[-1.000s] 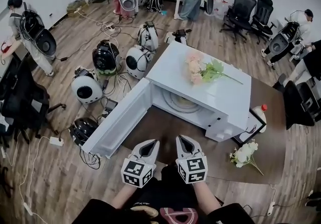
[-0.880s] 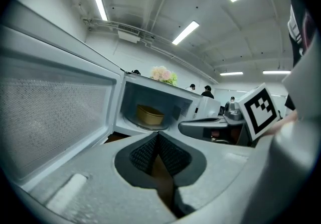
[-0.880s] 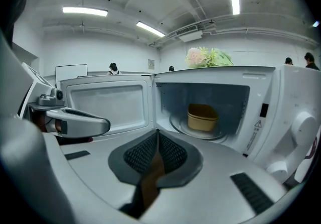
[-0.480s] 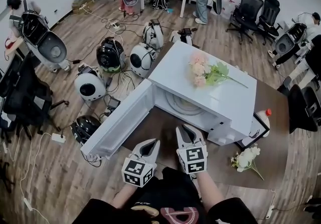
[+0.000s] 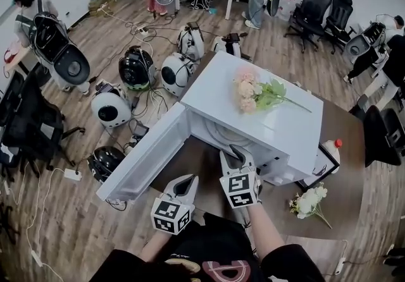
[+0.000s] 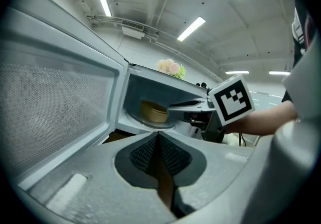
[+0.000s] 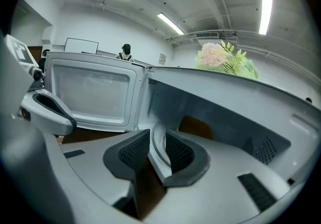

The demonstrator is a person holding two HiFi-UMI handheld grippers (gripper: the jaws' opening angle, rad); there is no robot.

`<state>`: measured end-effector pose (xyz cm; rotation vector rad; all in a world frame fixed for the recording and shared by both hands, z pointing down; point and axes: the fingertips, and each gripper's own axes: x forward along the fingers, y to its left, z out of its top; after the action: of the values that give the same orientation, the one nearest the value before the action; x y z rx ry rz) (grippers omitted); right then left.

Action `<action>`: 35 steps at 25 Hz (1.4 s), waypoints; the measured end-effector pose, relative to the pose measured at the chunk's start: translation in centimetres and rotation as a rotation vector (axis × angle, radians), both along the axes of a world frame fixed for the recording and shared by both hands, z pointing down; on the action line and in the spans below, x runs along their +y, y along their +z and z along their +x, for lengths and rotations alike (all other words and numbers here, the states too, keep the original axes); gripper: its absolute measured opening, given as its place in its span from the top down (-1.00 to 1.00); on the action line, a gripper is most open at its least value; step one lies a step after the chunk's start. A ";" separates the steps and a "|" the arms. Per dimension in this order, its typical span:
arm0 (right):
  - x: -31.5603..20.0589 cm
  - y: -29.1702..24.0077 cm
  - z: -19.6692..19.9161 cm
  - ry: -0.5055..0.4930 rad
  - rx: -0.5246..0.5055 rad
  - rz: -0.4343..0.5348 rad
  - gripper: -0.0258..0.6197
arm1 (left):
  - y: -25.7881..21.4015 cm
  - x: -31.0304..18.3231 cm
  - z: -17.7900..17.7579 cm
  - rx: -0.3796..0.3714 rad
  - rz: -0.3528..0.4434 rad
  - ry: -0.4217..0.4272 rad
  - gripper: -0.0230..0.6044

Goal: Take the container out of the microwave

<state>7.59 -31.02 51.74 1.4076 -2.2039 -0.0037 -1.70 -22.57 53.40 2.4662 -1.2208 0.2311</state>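
The right gripper has its fingers partly spread, having just been opening, and nothing is gripped between them. Only a pale curved rim shows in the gap, at the mouth of the microwave. The finger pads are dark with a fine mesh texture, set in smooth grey shells. The container lies ahead of these fingers, deeper in the cavity and apart from them. It is a low round tub, tan to gold, standing upright on the round turntable. The left gripper is clenched on nothing, its fingers meeting at the tips. It hangs outside the cavity, nearer the person, with the container well ahead of it. To the left of both grippers the white door stands swung open, its window a fine perforated mesh. Above the fingers, on the microwave's flat white top, lies a bunch of pink flowers with green leaves. The microwave sits on a brown surface, where a white posy lies to the right of the right gripper
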 end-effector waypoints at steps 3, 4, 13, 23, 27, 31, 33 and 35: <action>-1.4 0.3 0.3 -0.001 0.076 0.014 0.59 | 0.3 -0.2 0.0 -0.006 -0.006 0.000 0.90; -1.8 0.5 0.4 -0.003 0.103 0.013 0.59 | 0.4 -0.2 0.0 -0.009 -0.008 0.001 0.90; -4.0 2.0 0.3 -0.017 0.221 -0.003 0.57 | 0.6 -1.0 -0.8 -0.024 -0.022 -0.020 0.90; -6.5 3.3 1.0 -0.024 0.325 -0.023 0.47 | 1.0 -1.1 -0.6 -0.036 -0.034 -0.019 0.90; -7.2 4.0 1.4 -0.041 0.400 -0.021 0.46 | 0.9 -1.3 -0.8 -0.034 -0.032 -0.027 0.90; -7.9 4.6 1.7 -0.060 0.463 -0.035 0.43 | 0.9 -1.4 -1.3 -0.034 -0.035 -0.037 0.90; -8.2 4.7 1.7 -0.059 0.462 -0.044 0.43 | 1.0 -1.4 -1.4 -0.035 -0.036 -0.040 0.90; -8.5 5.0 1.8 -0.065 0.478 -0.054 0.43 | 1.0 -1.4 -1.5 -0.036 -0.036 -0.042 0.90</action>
<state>9.38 -39.51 56.75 1.1596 -1.8345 -0.2734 -3.16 -23.98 54.37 2.4126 -1.2705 0.2850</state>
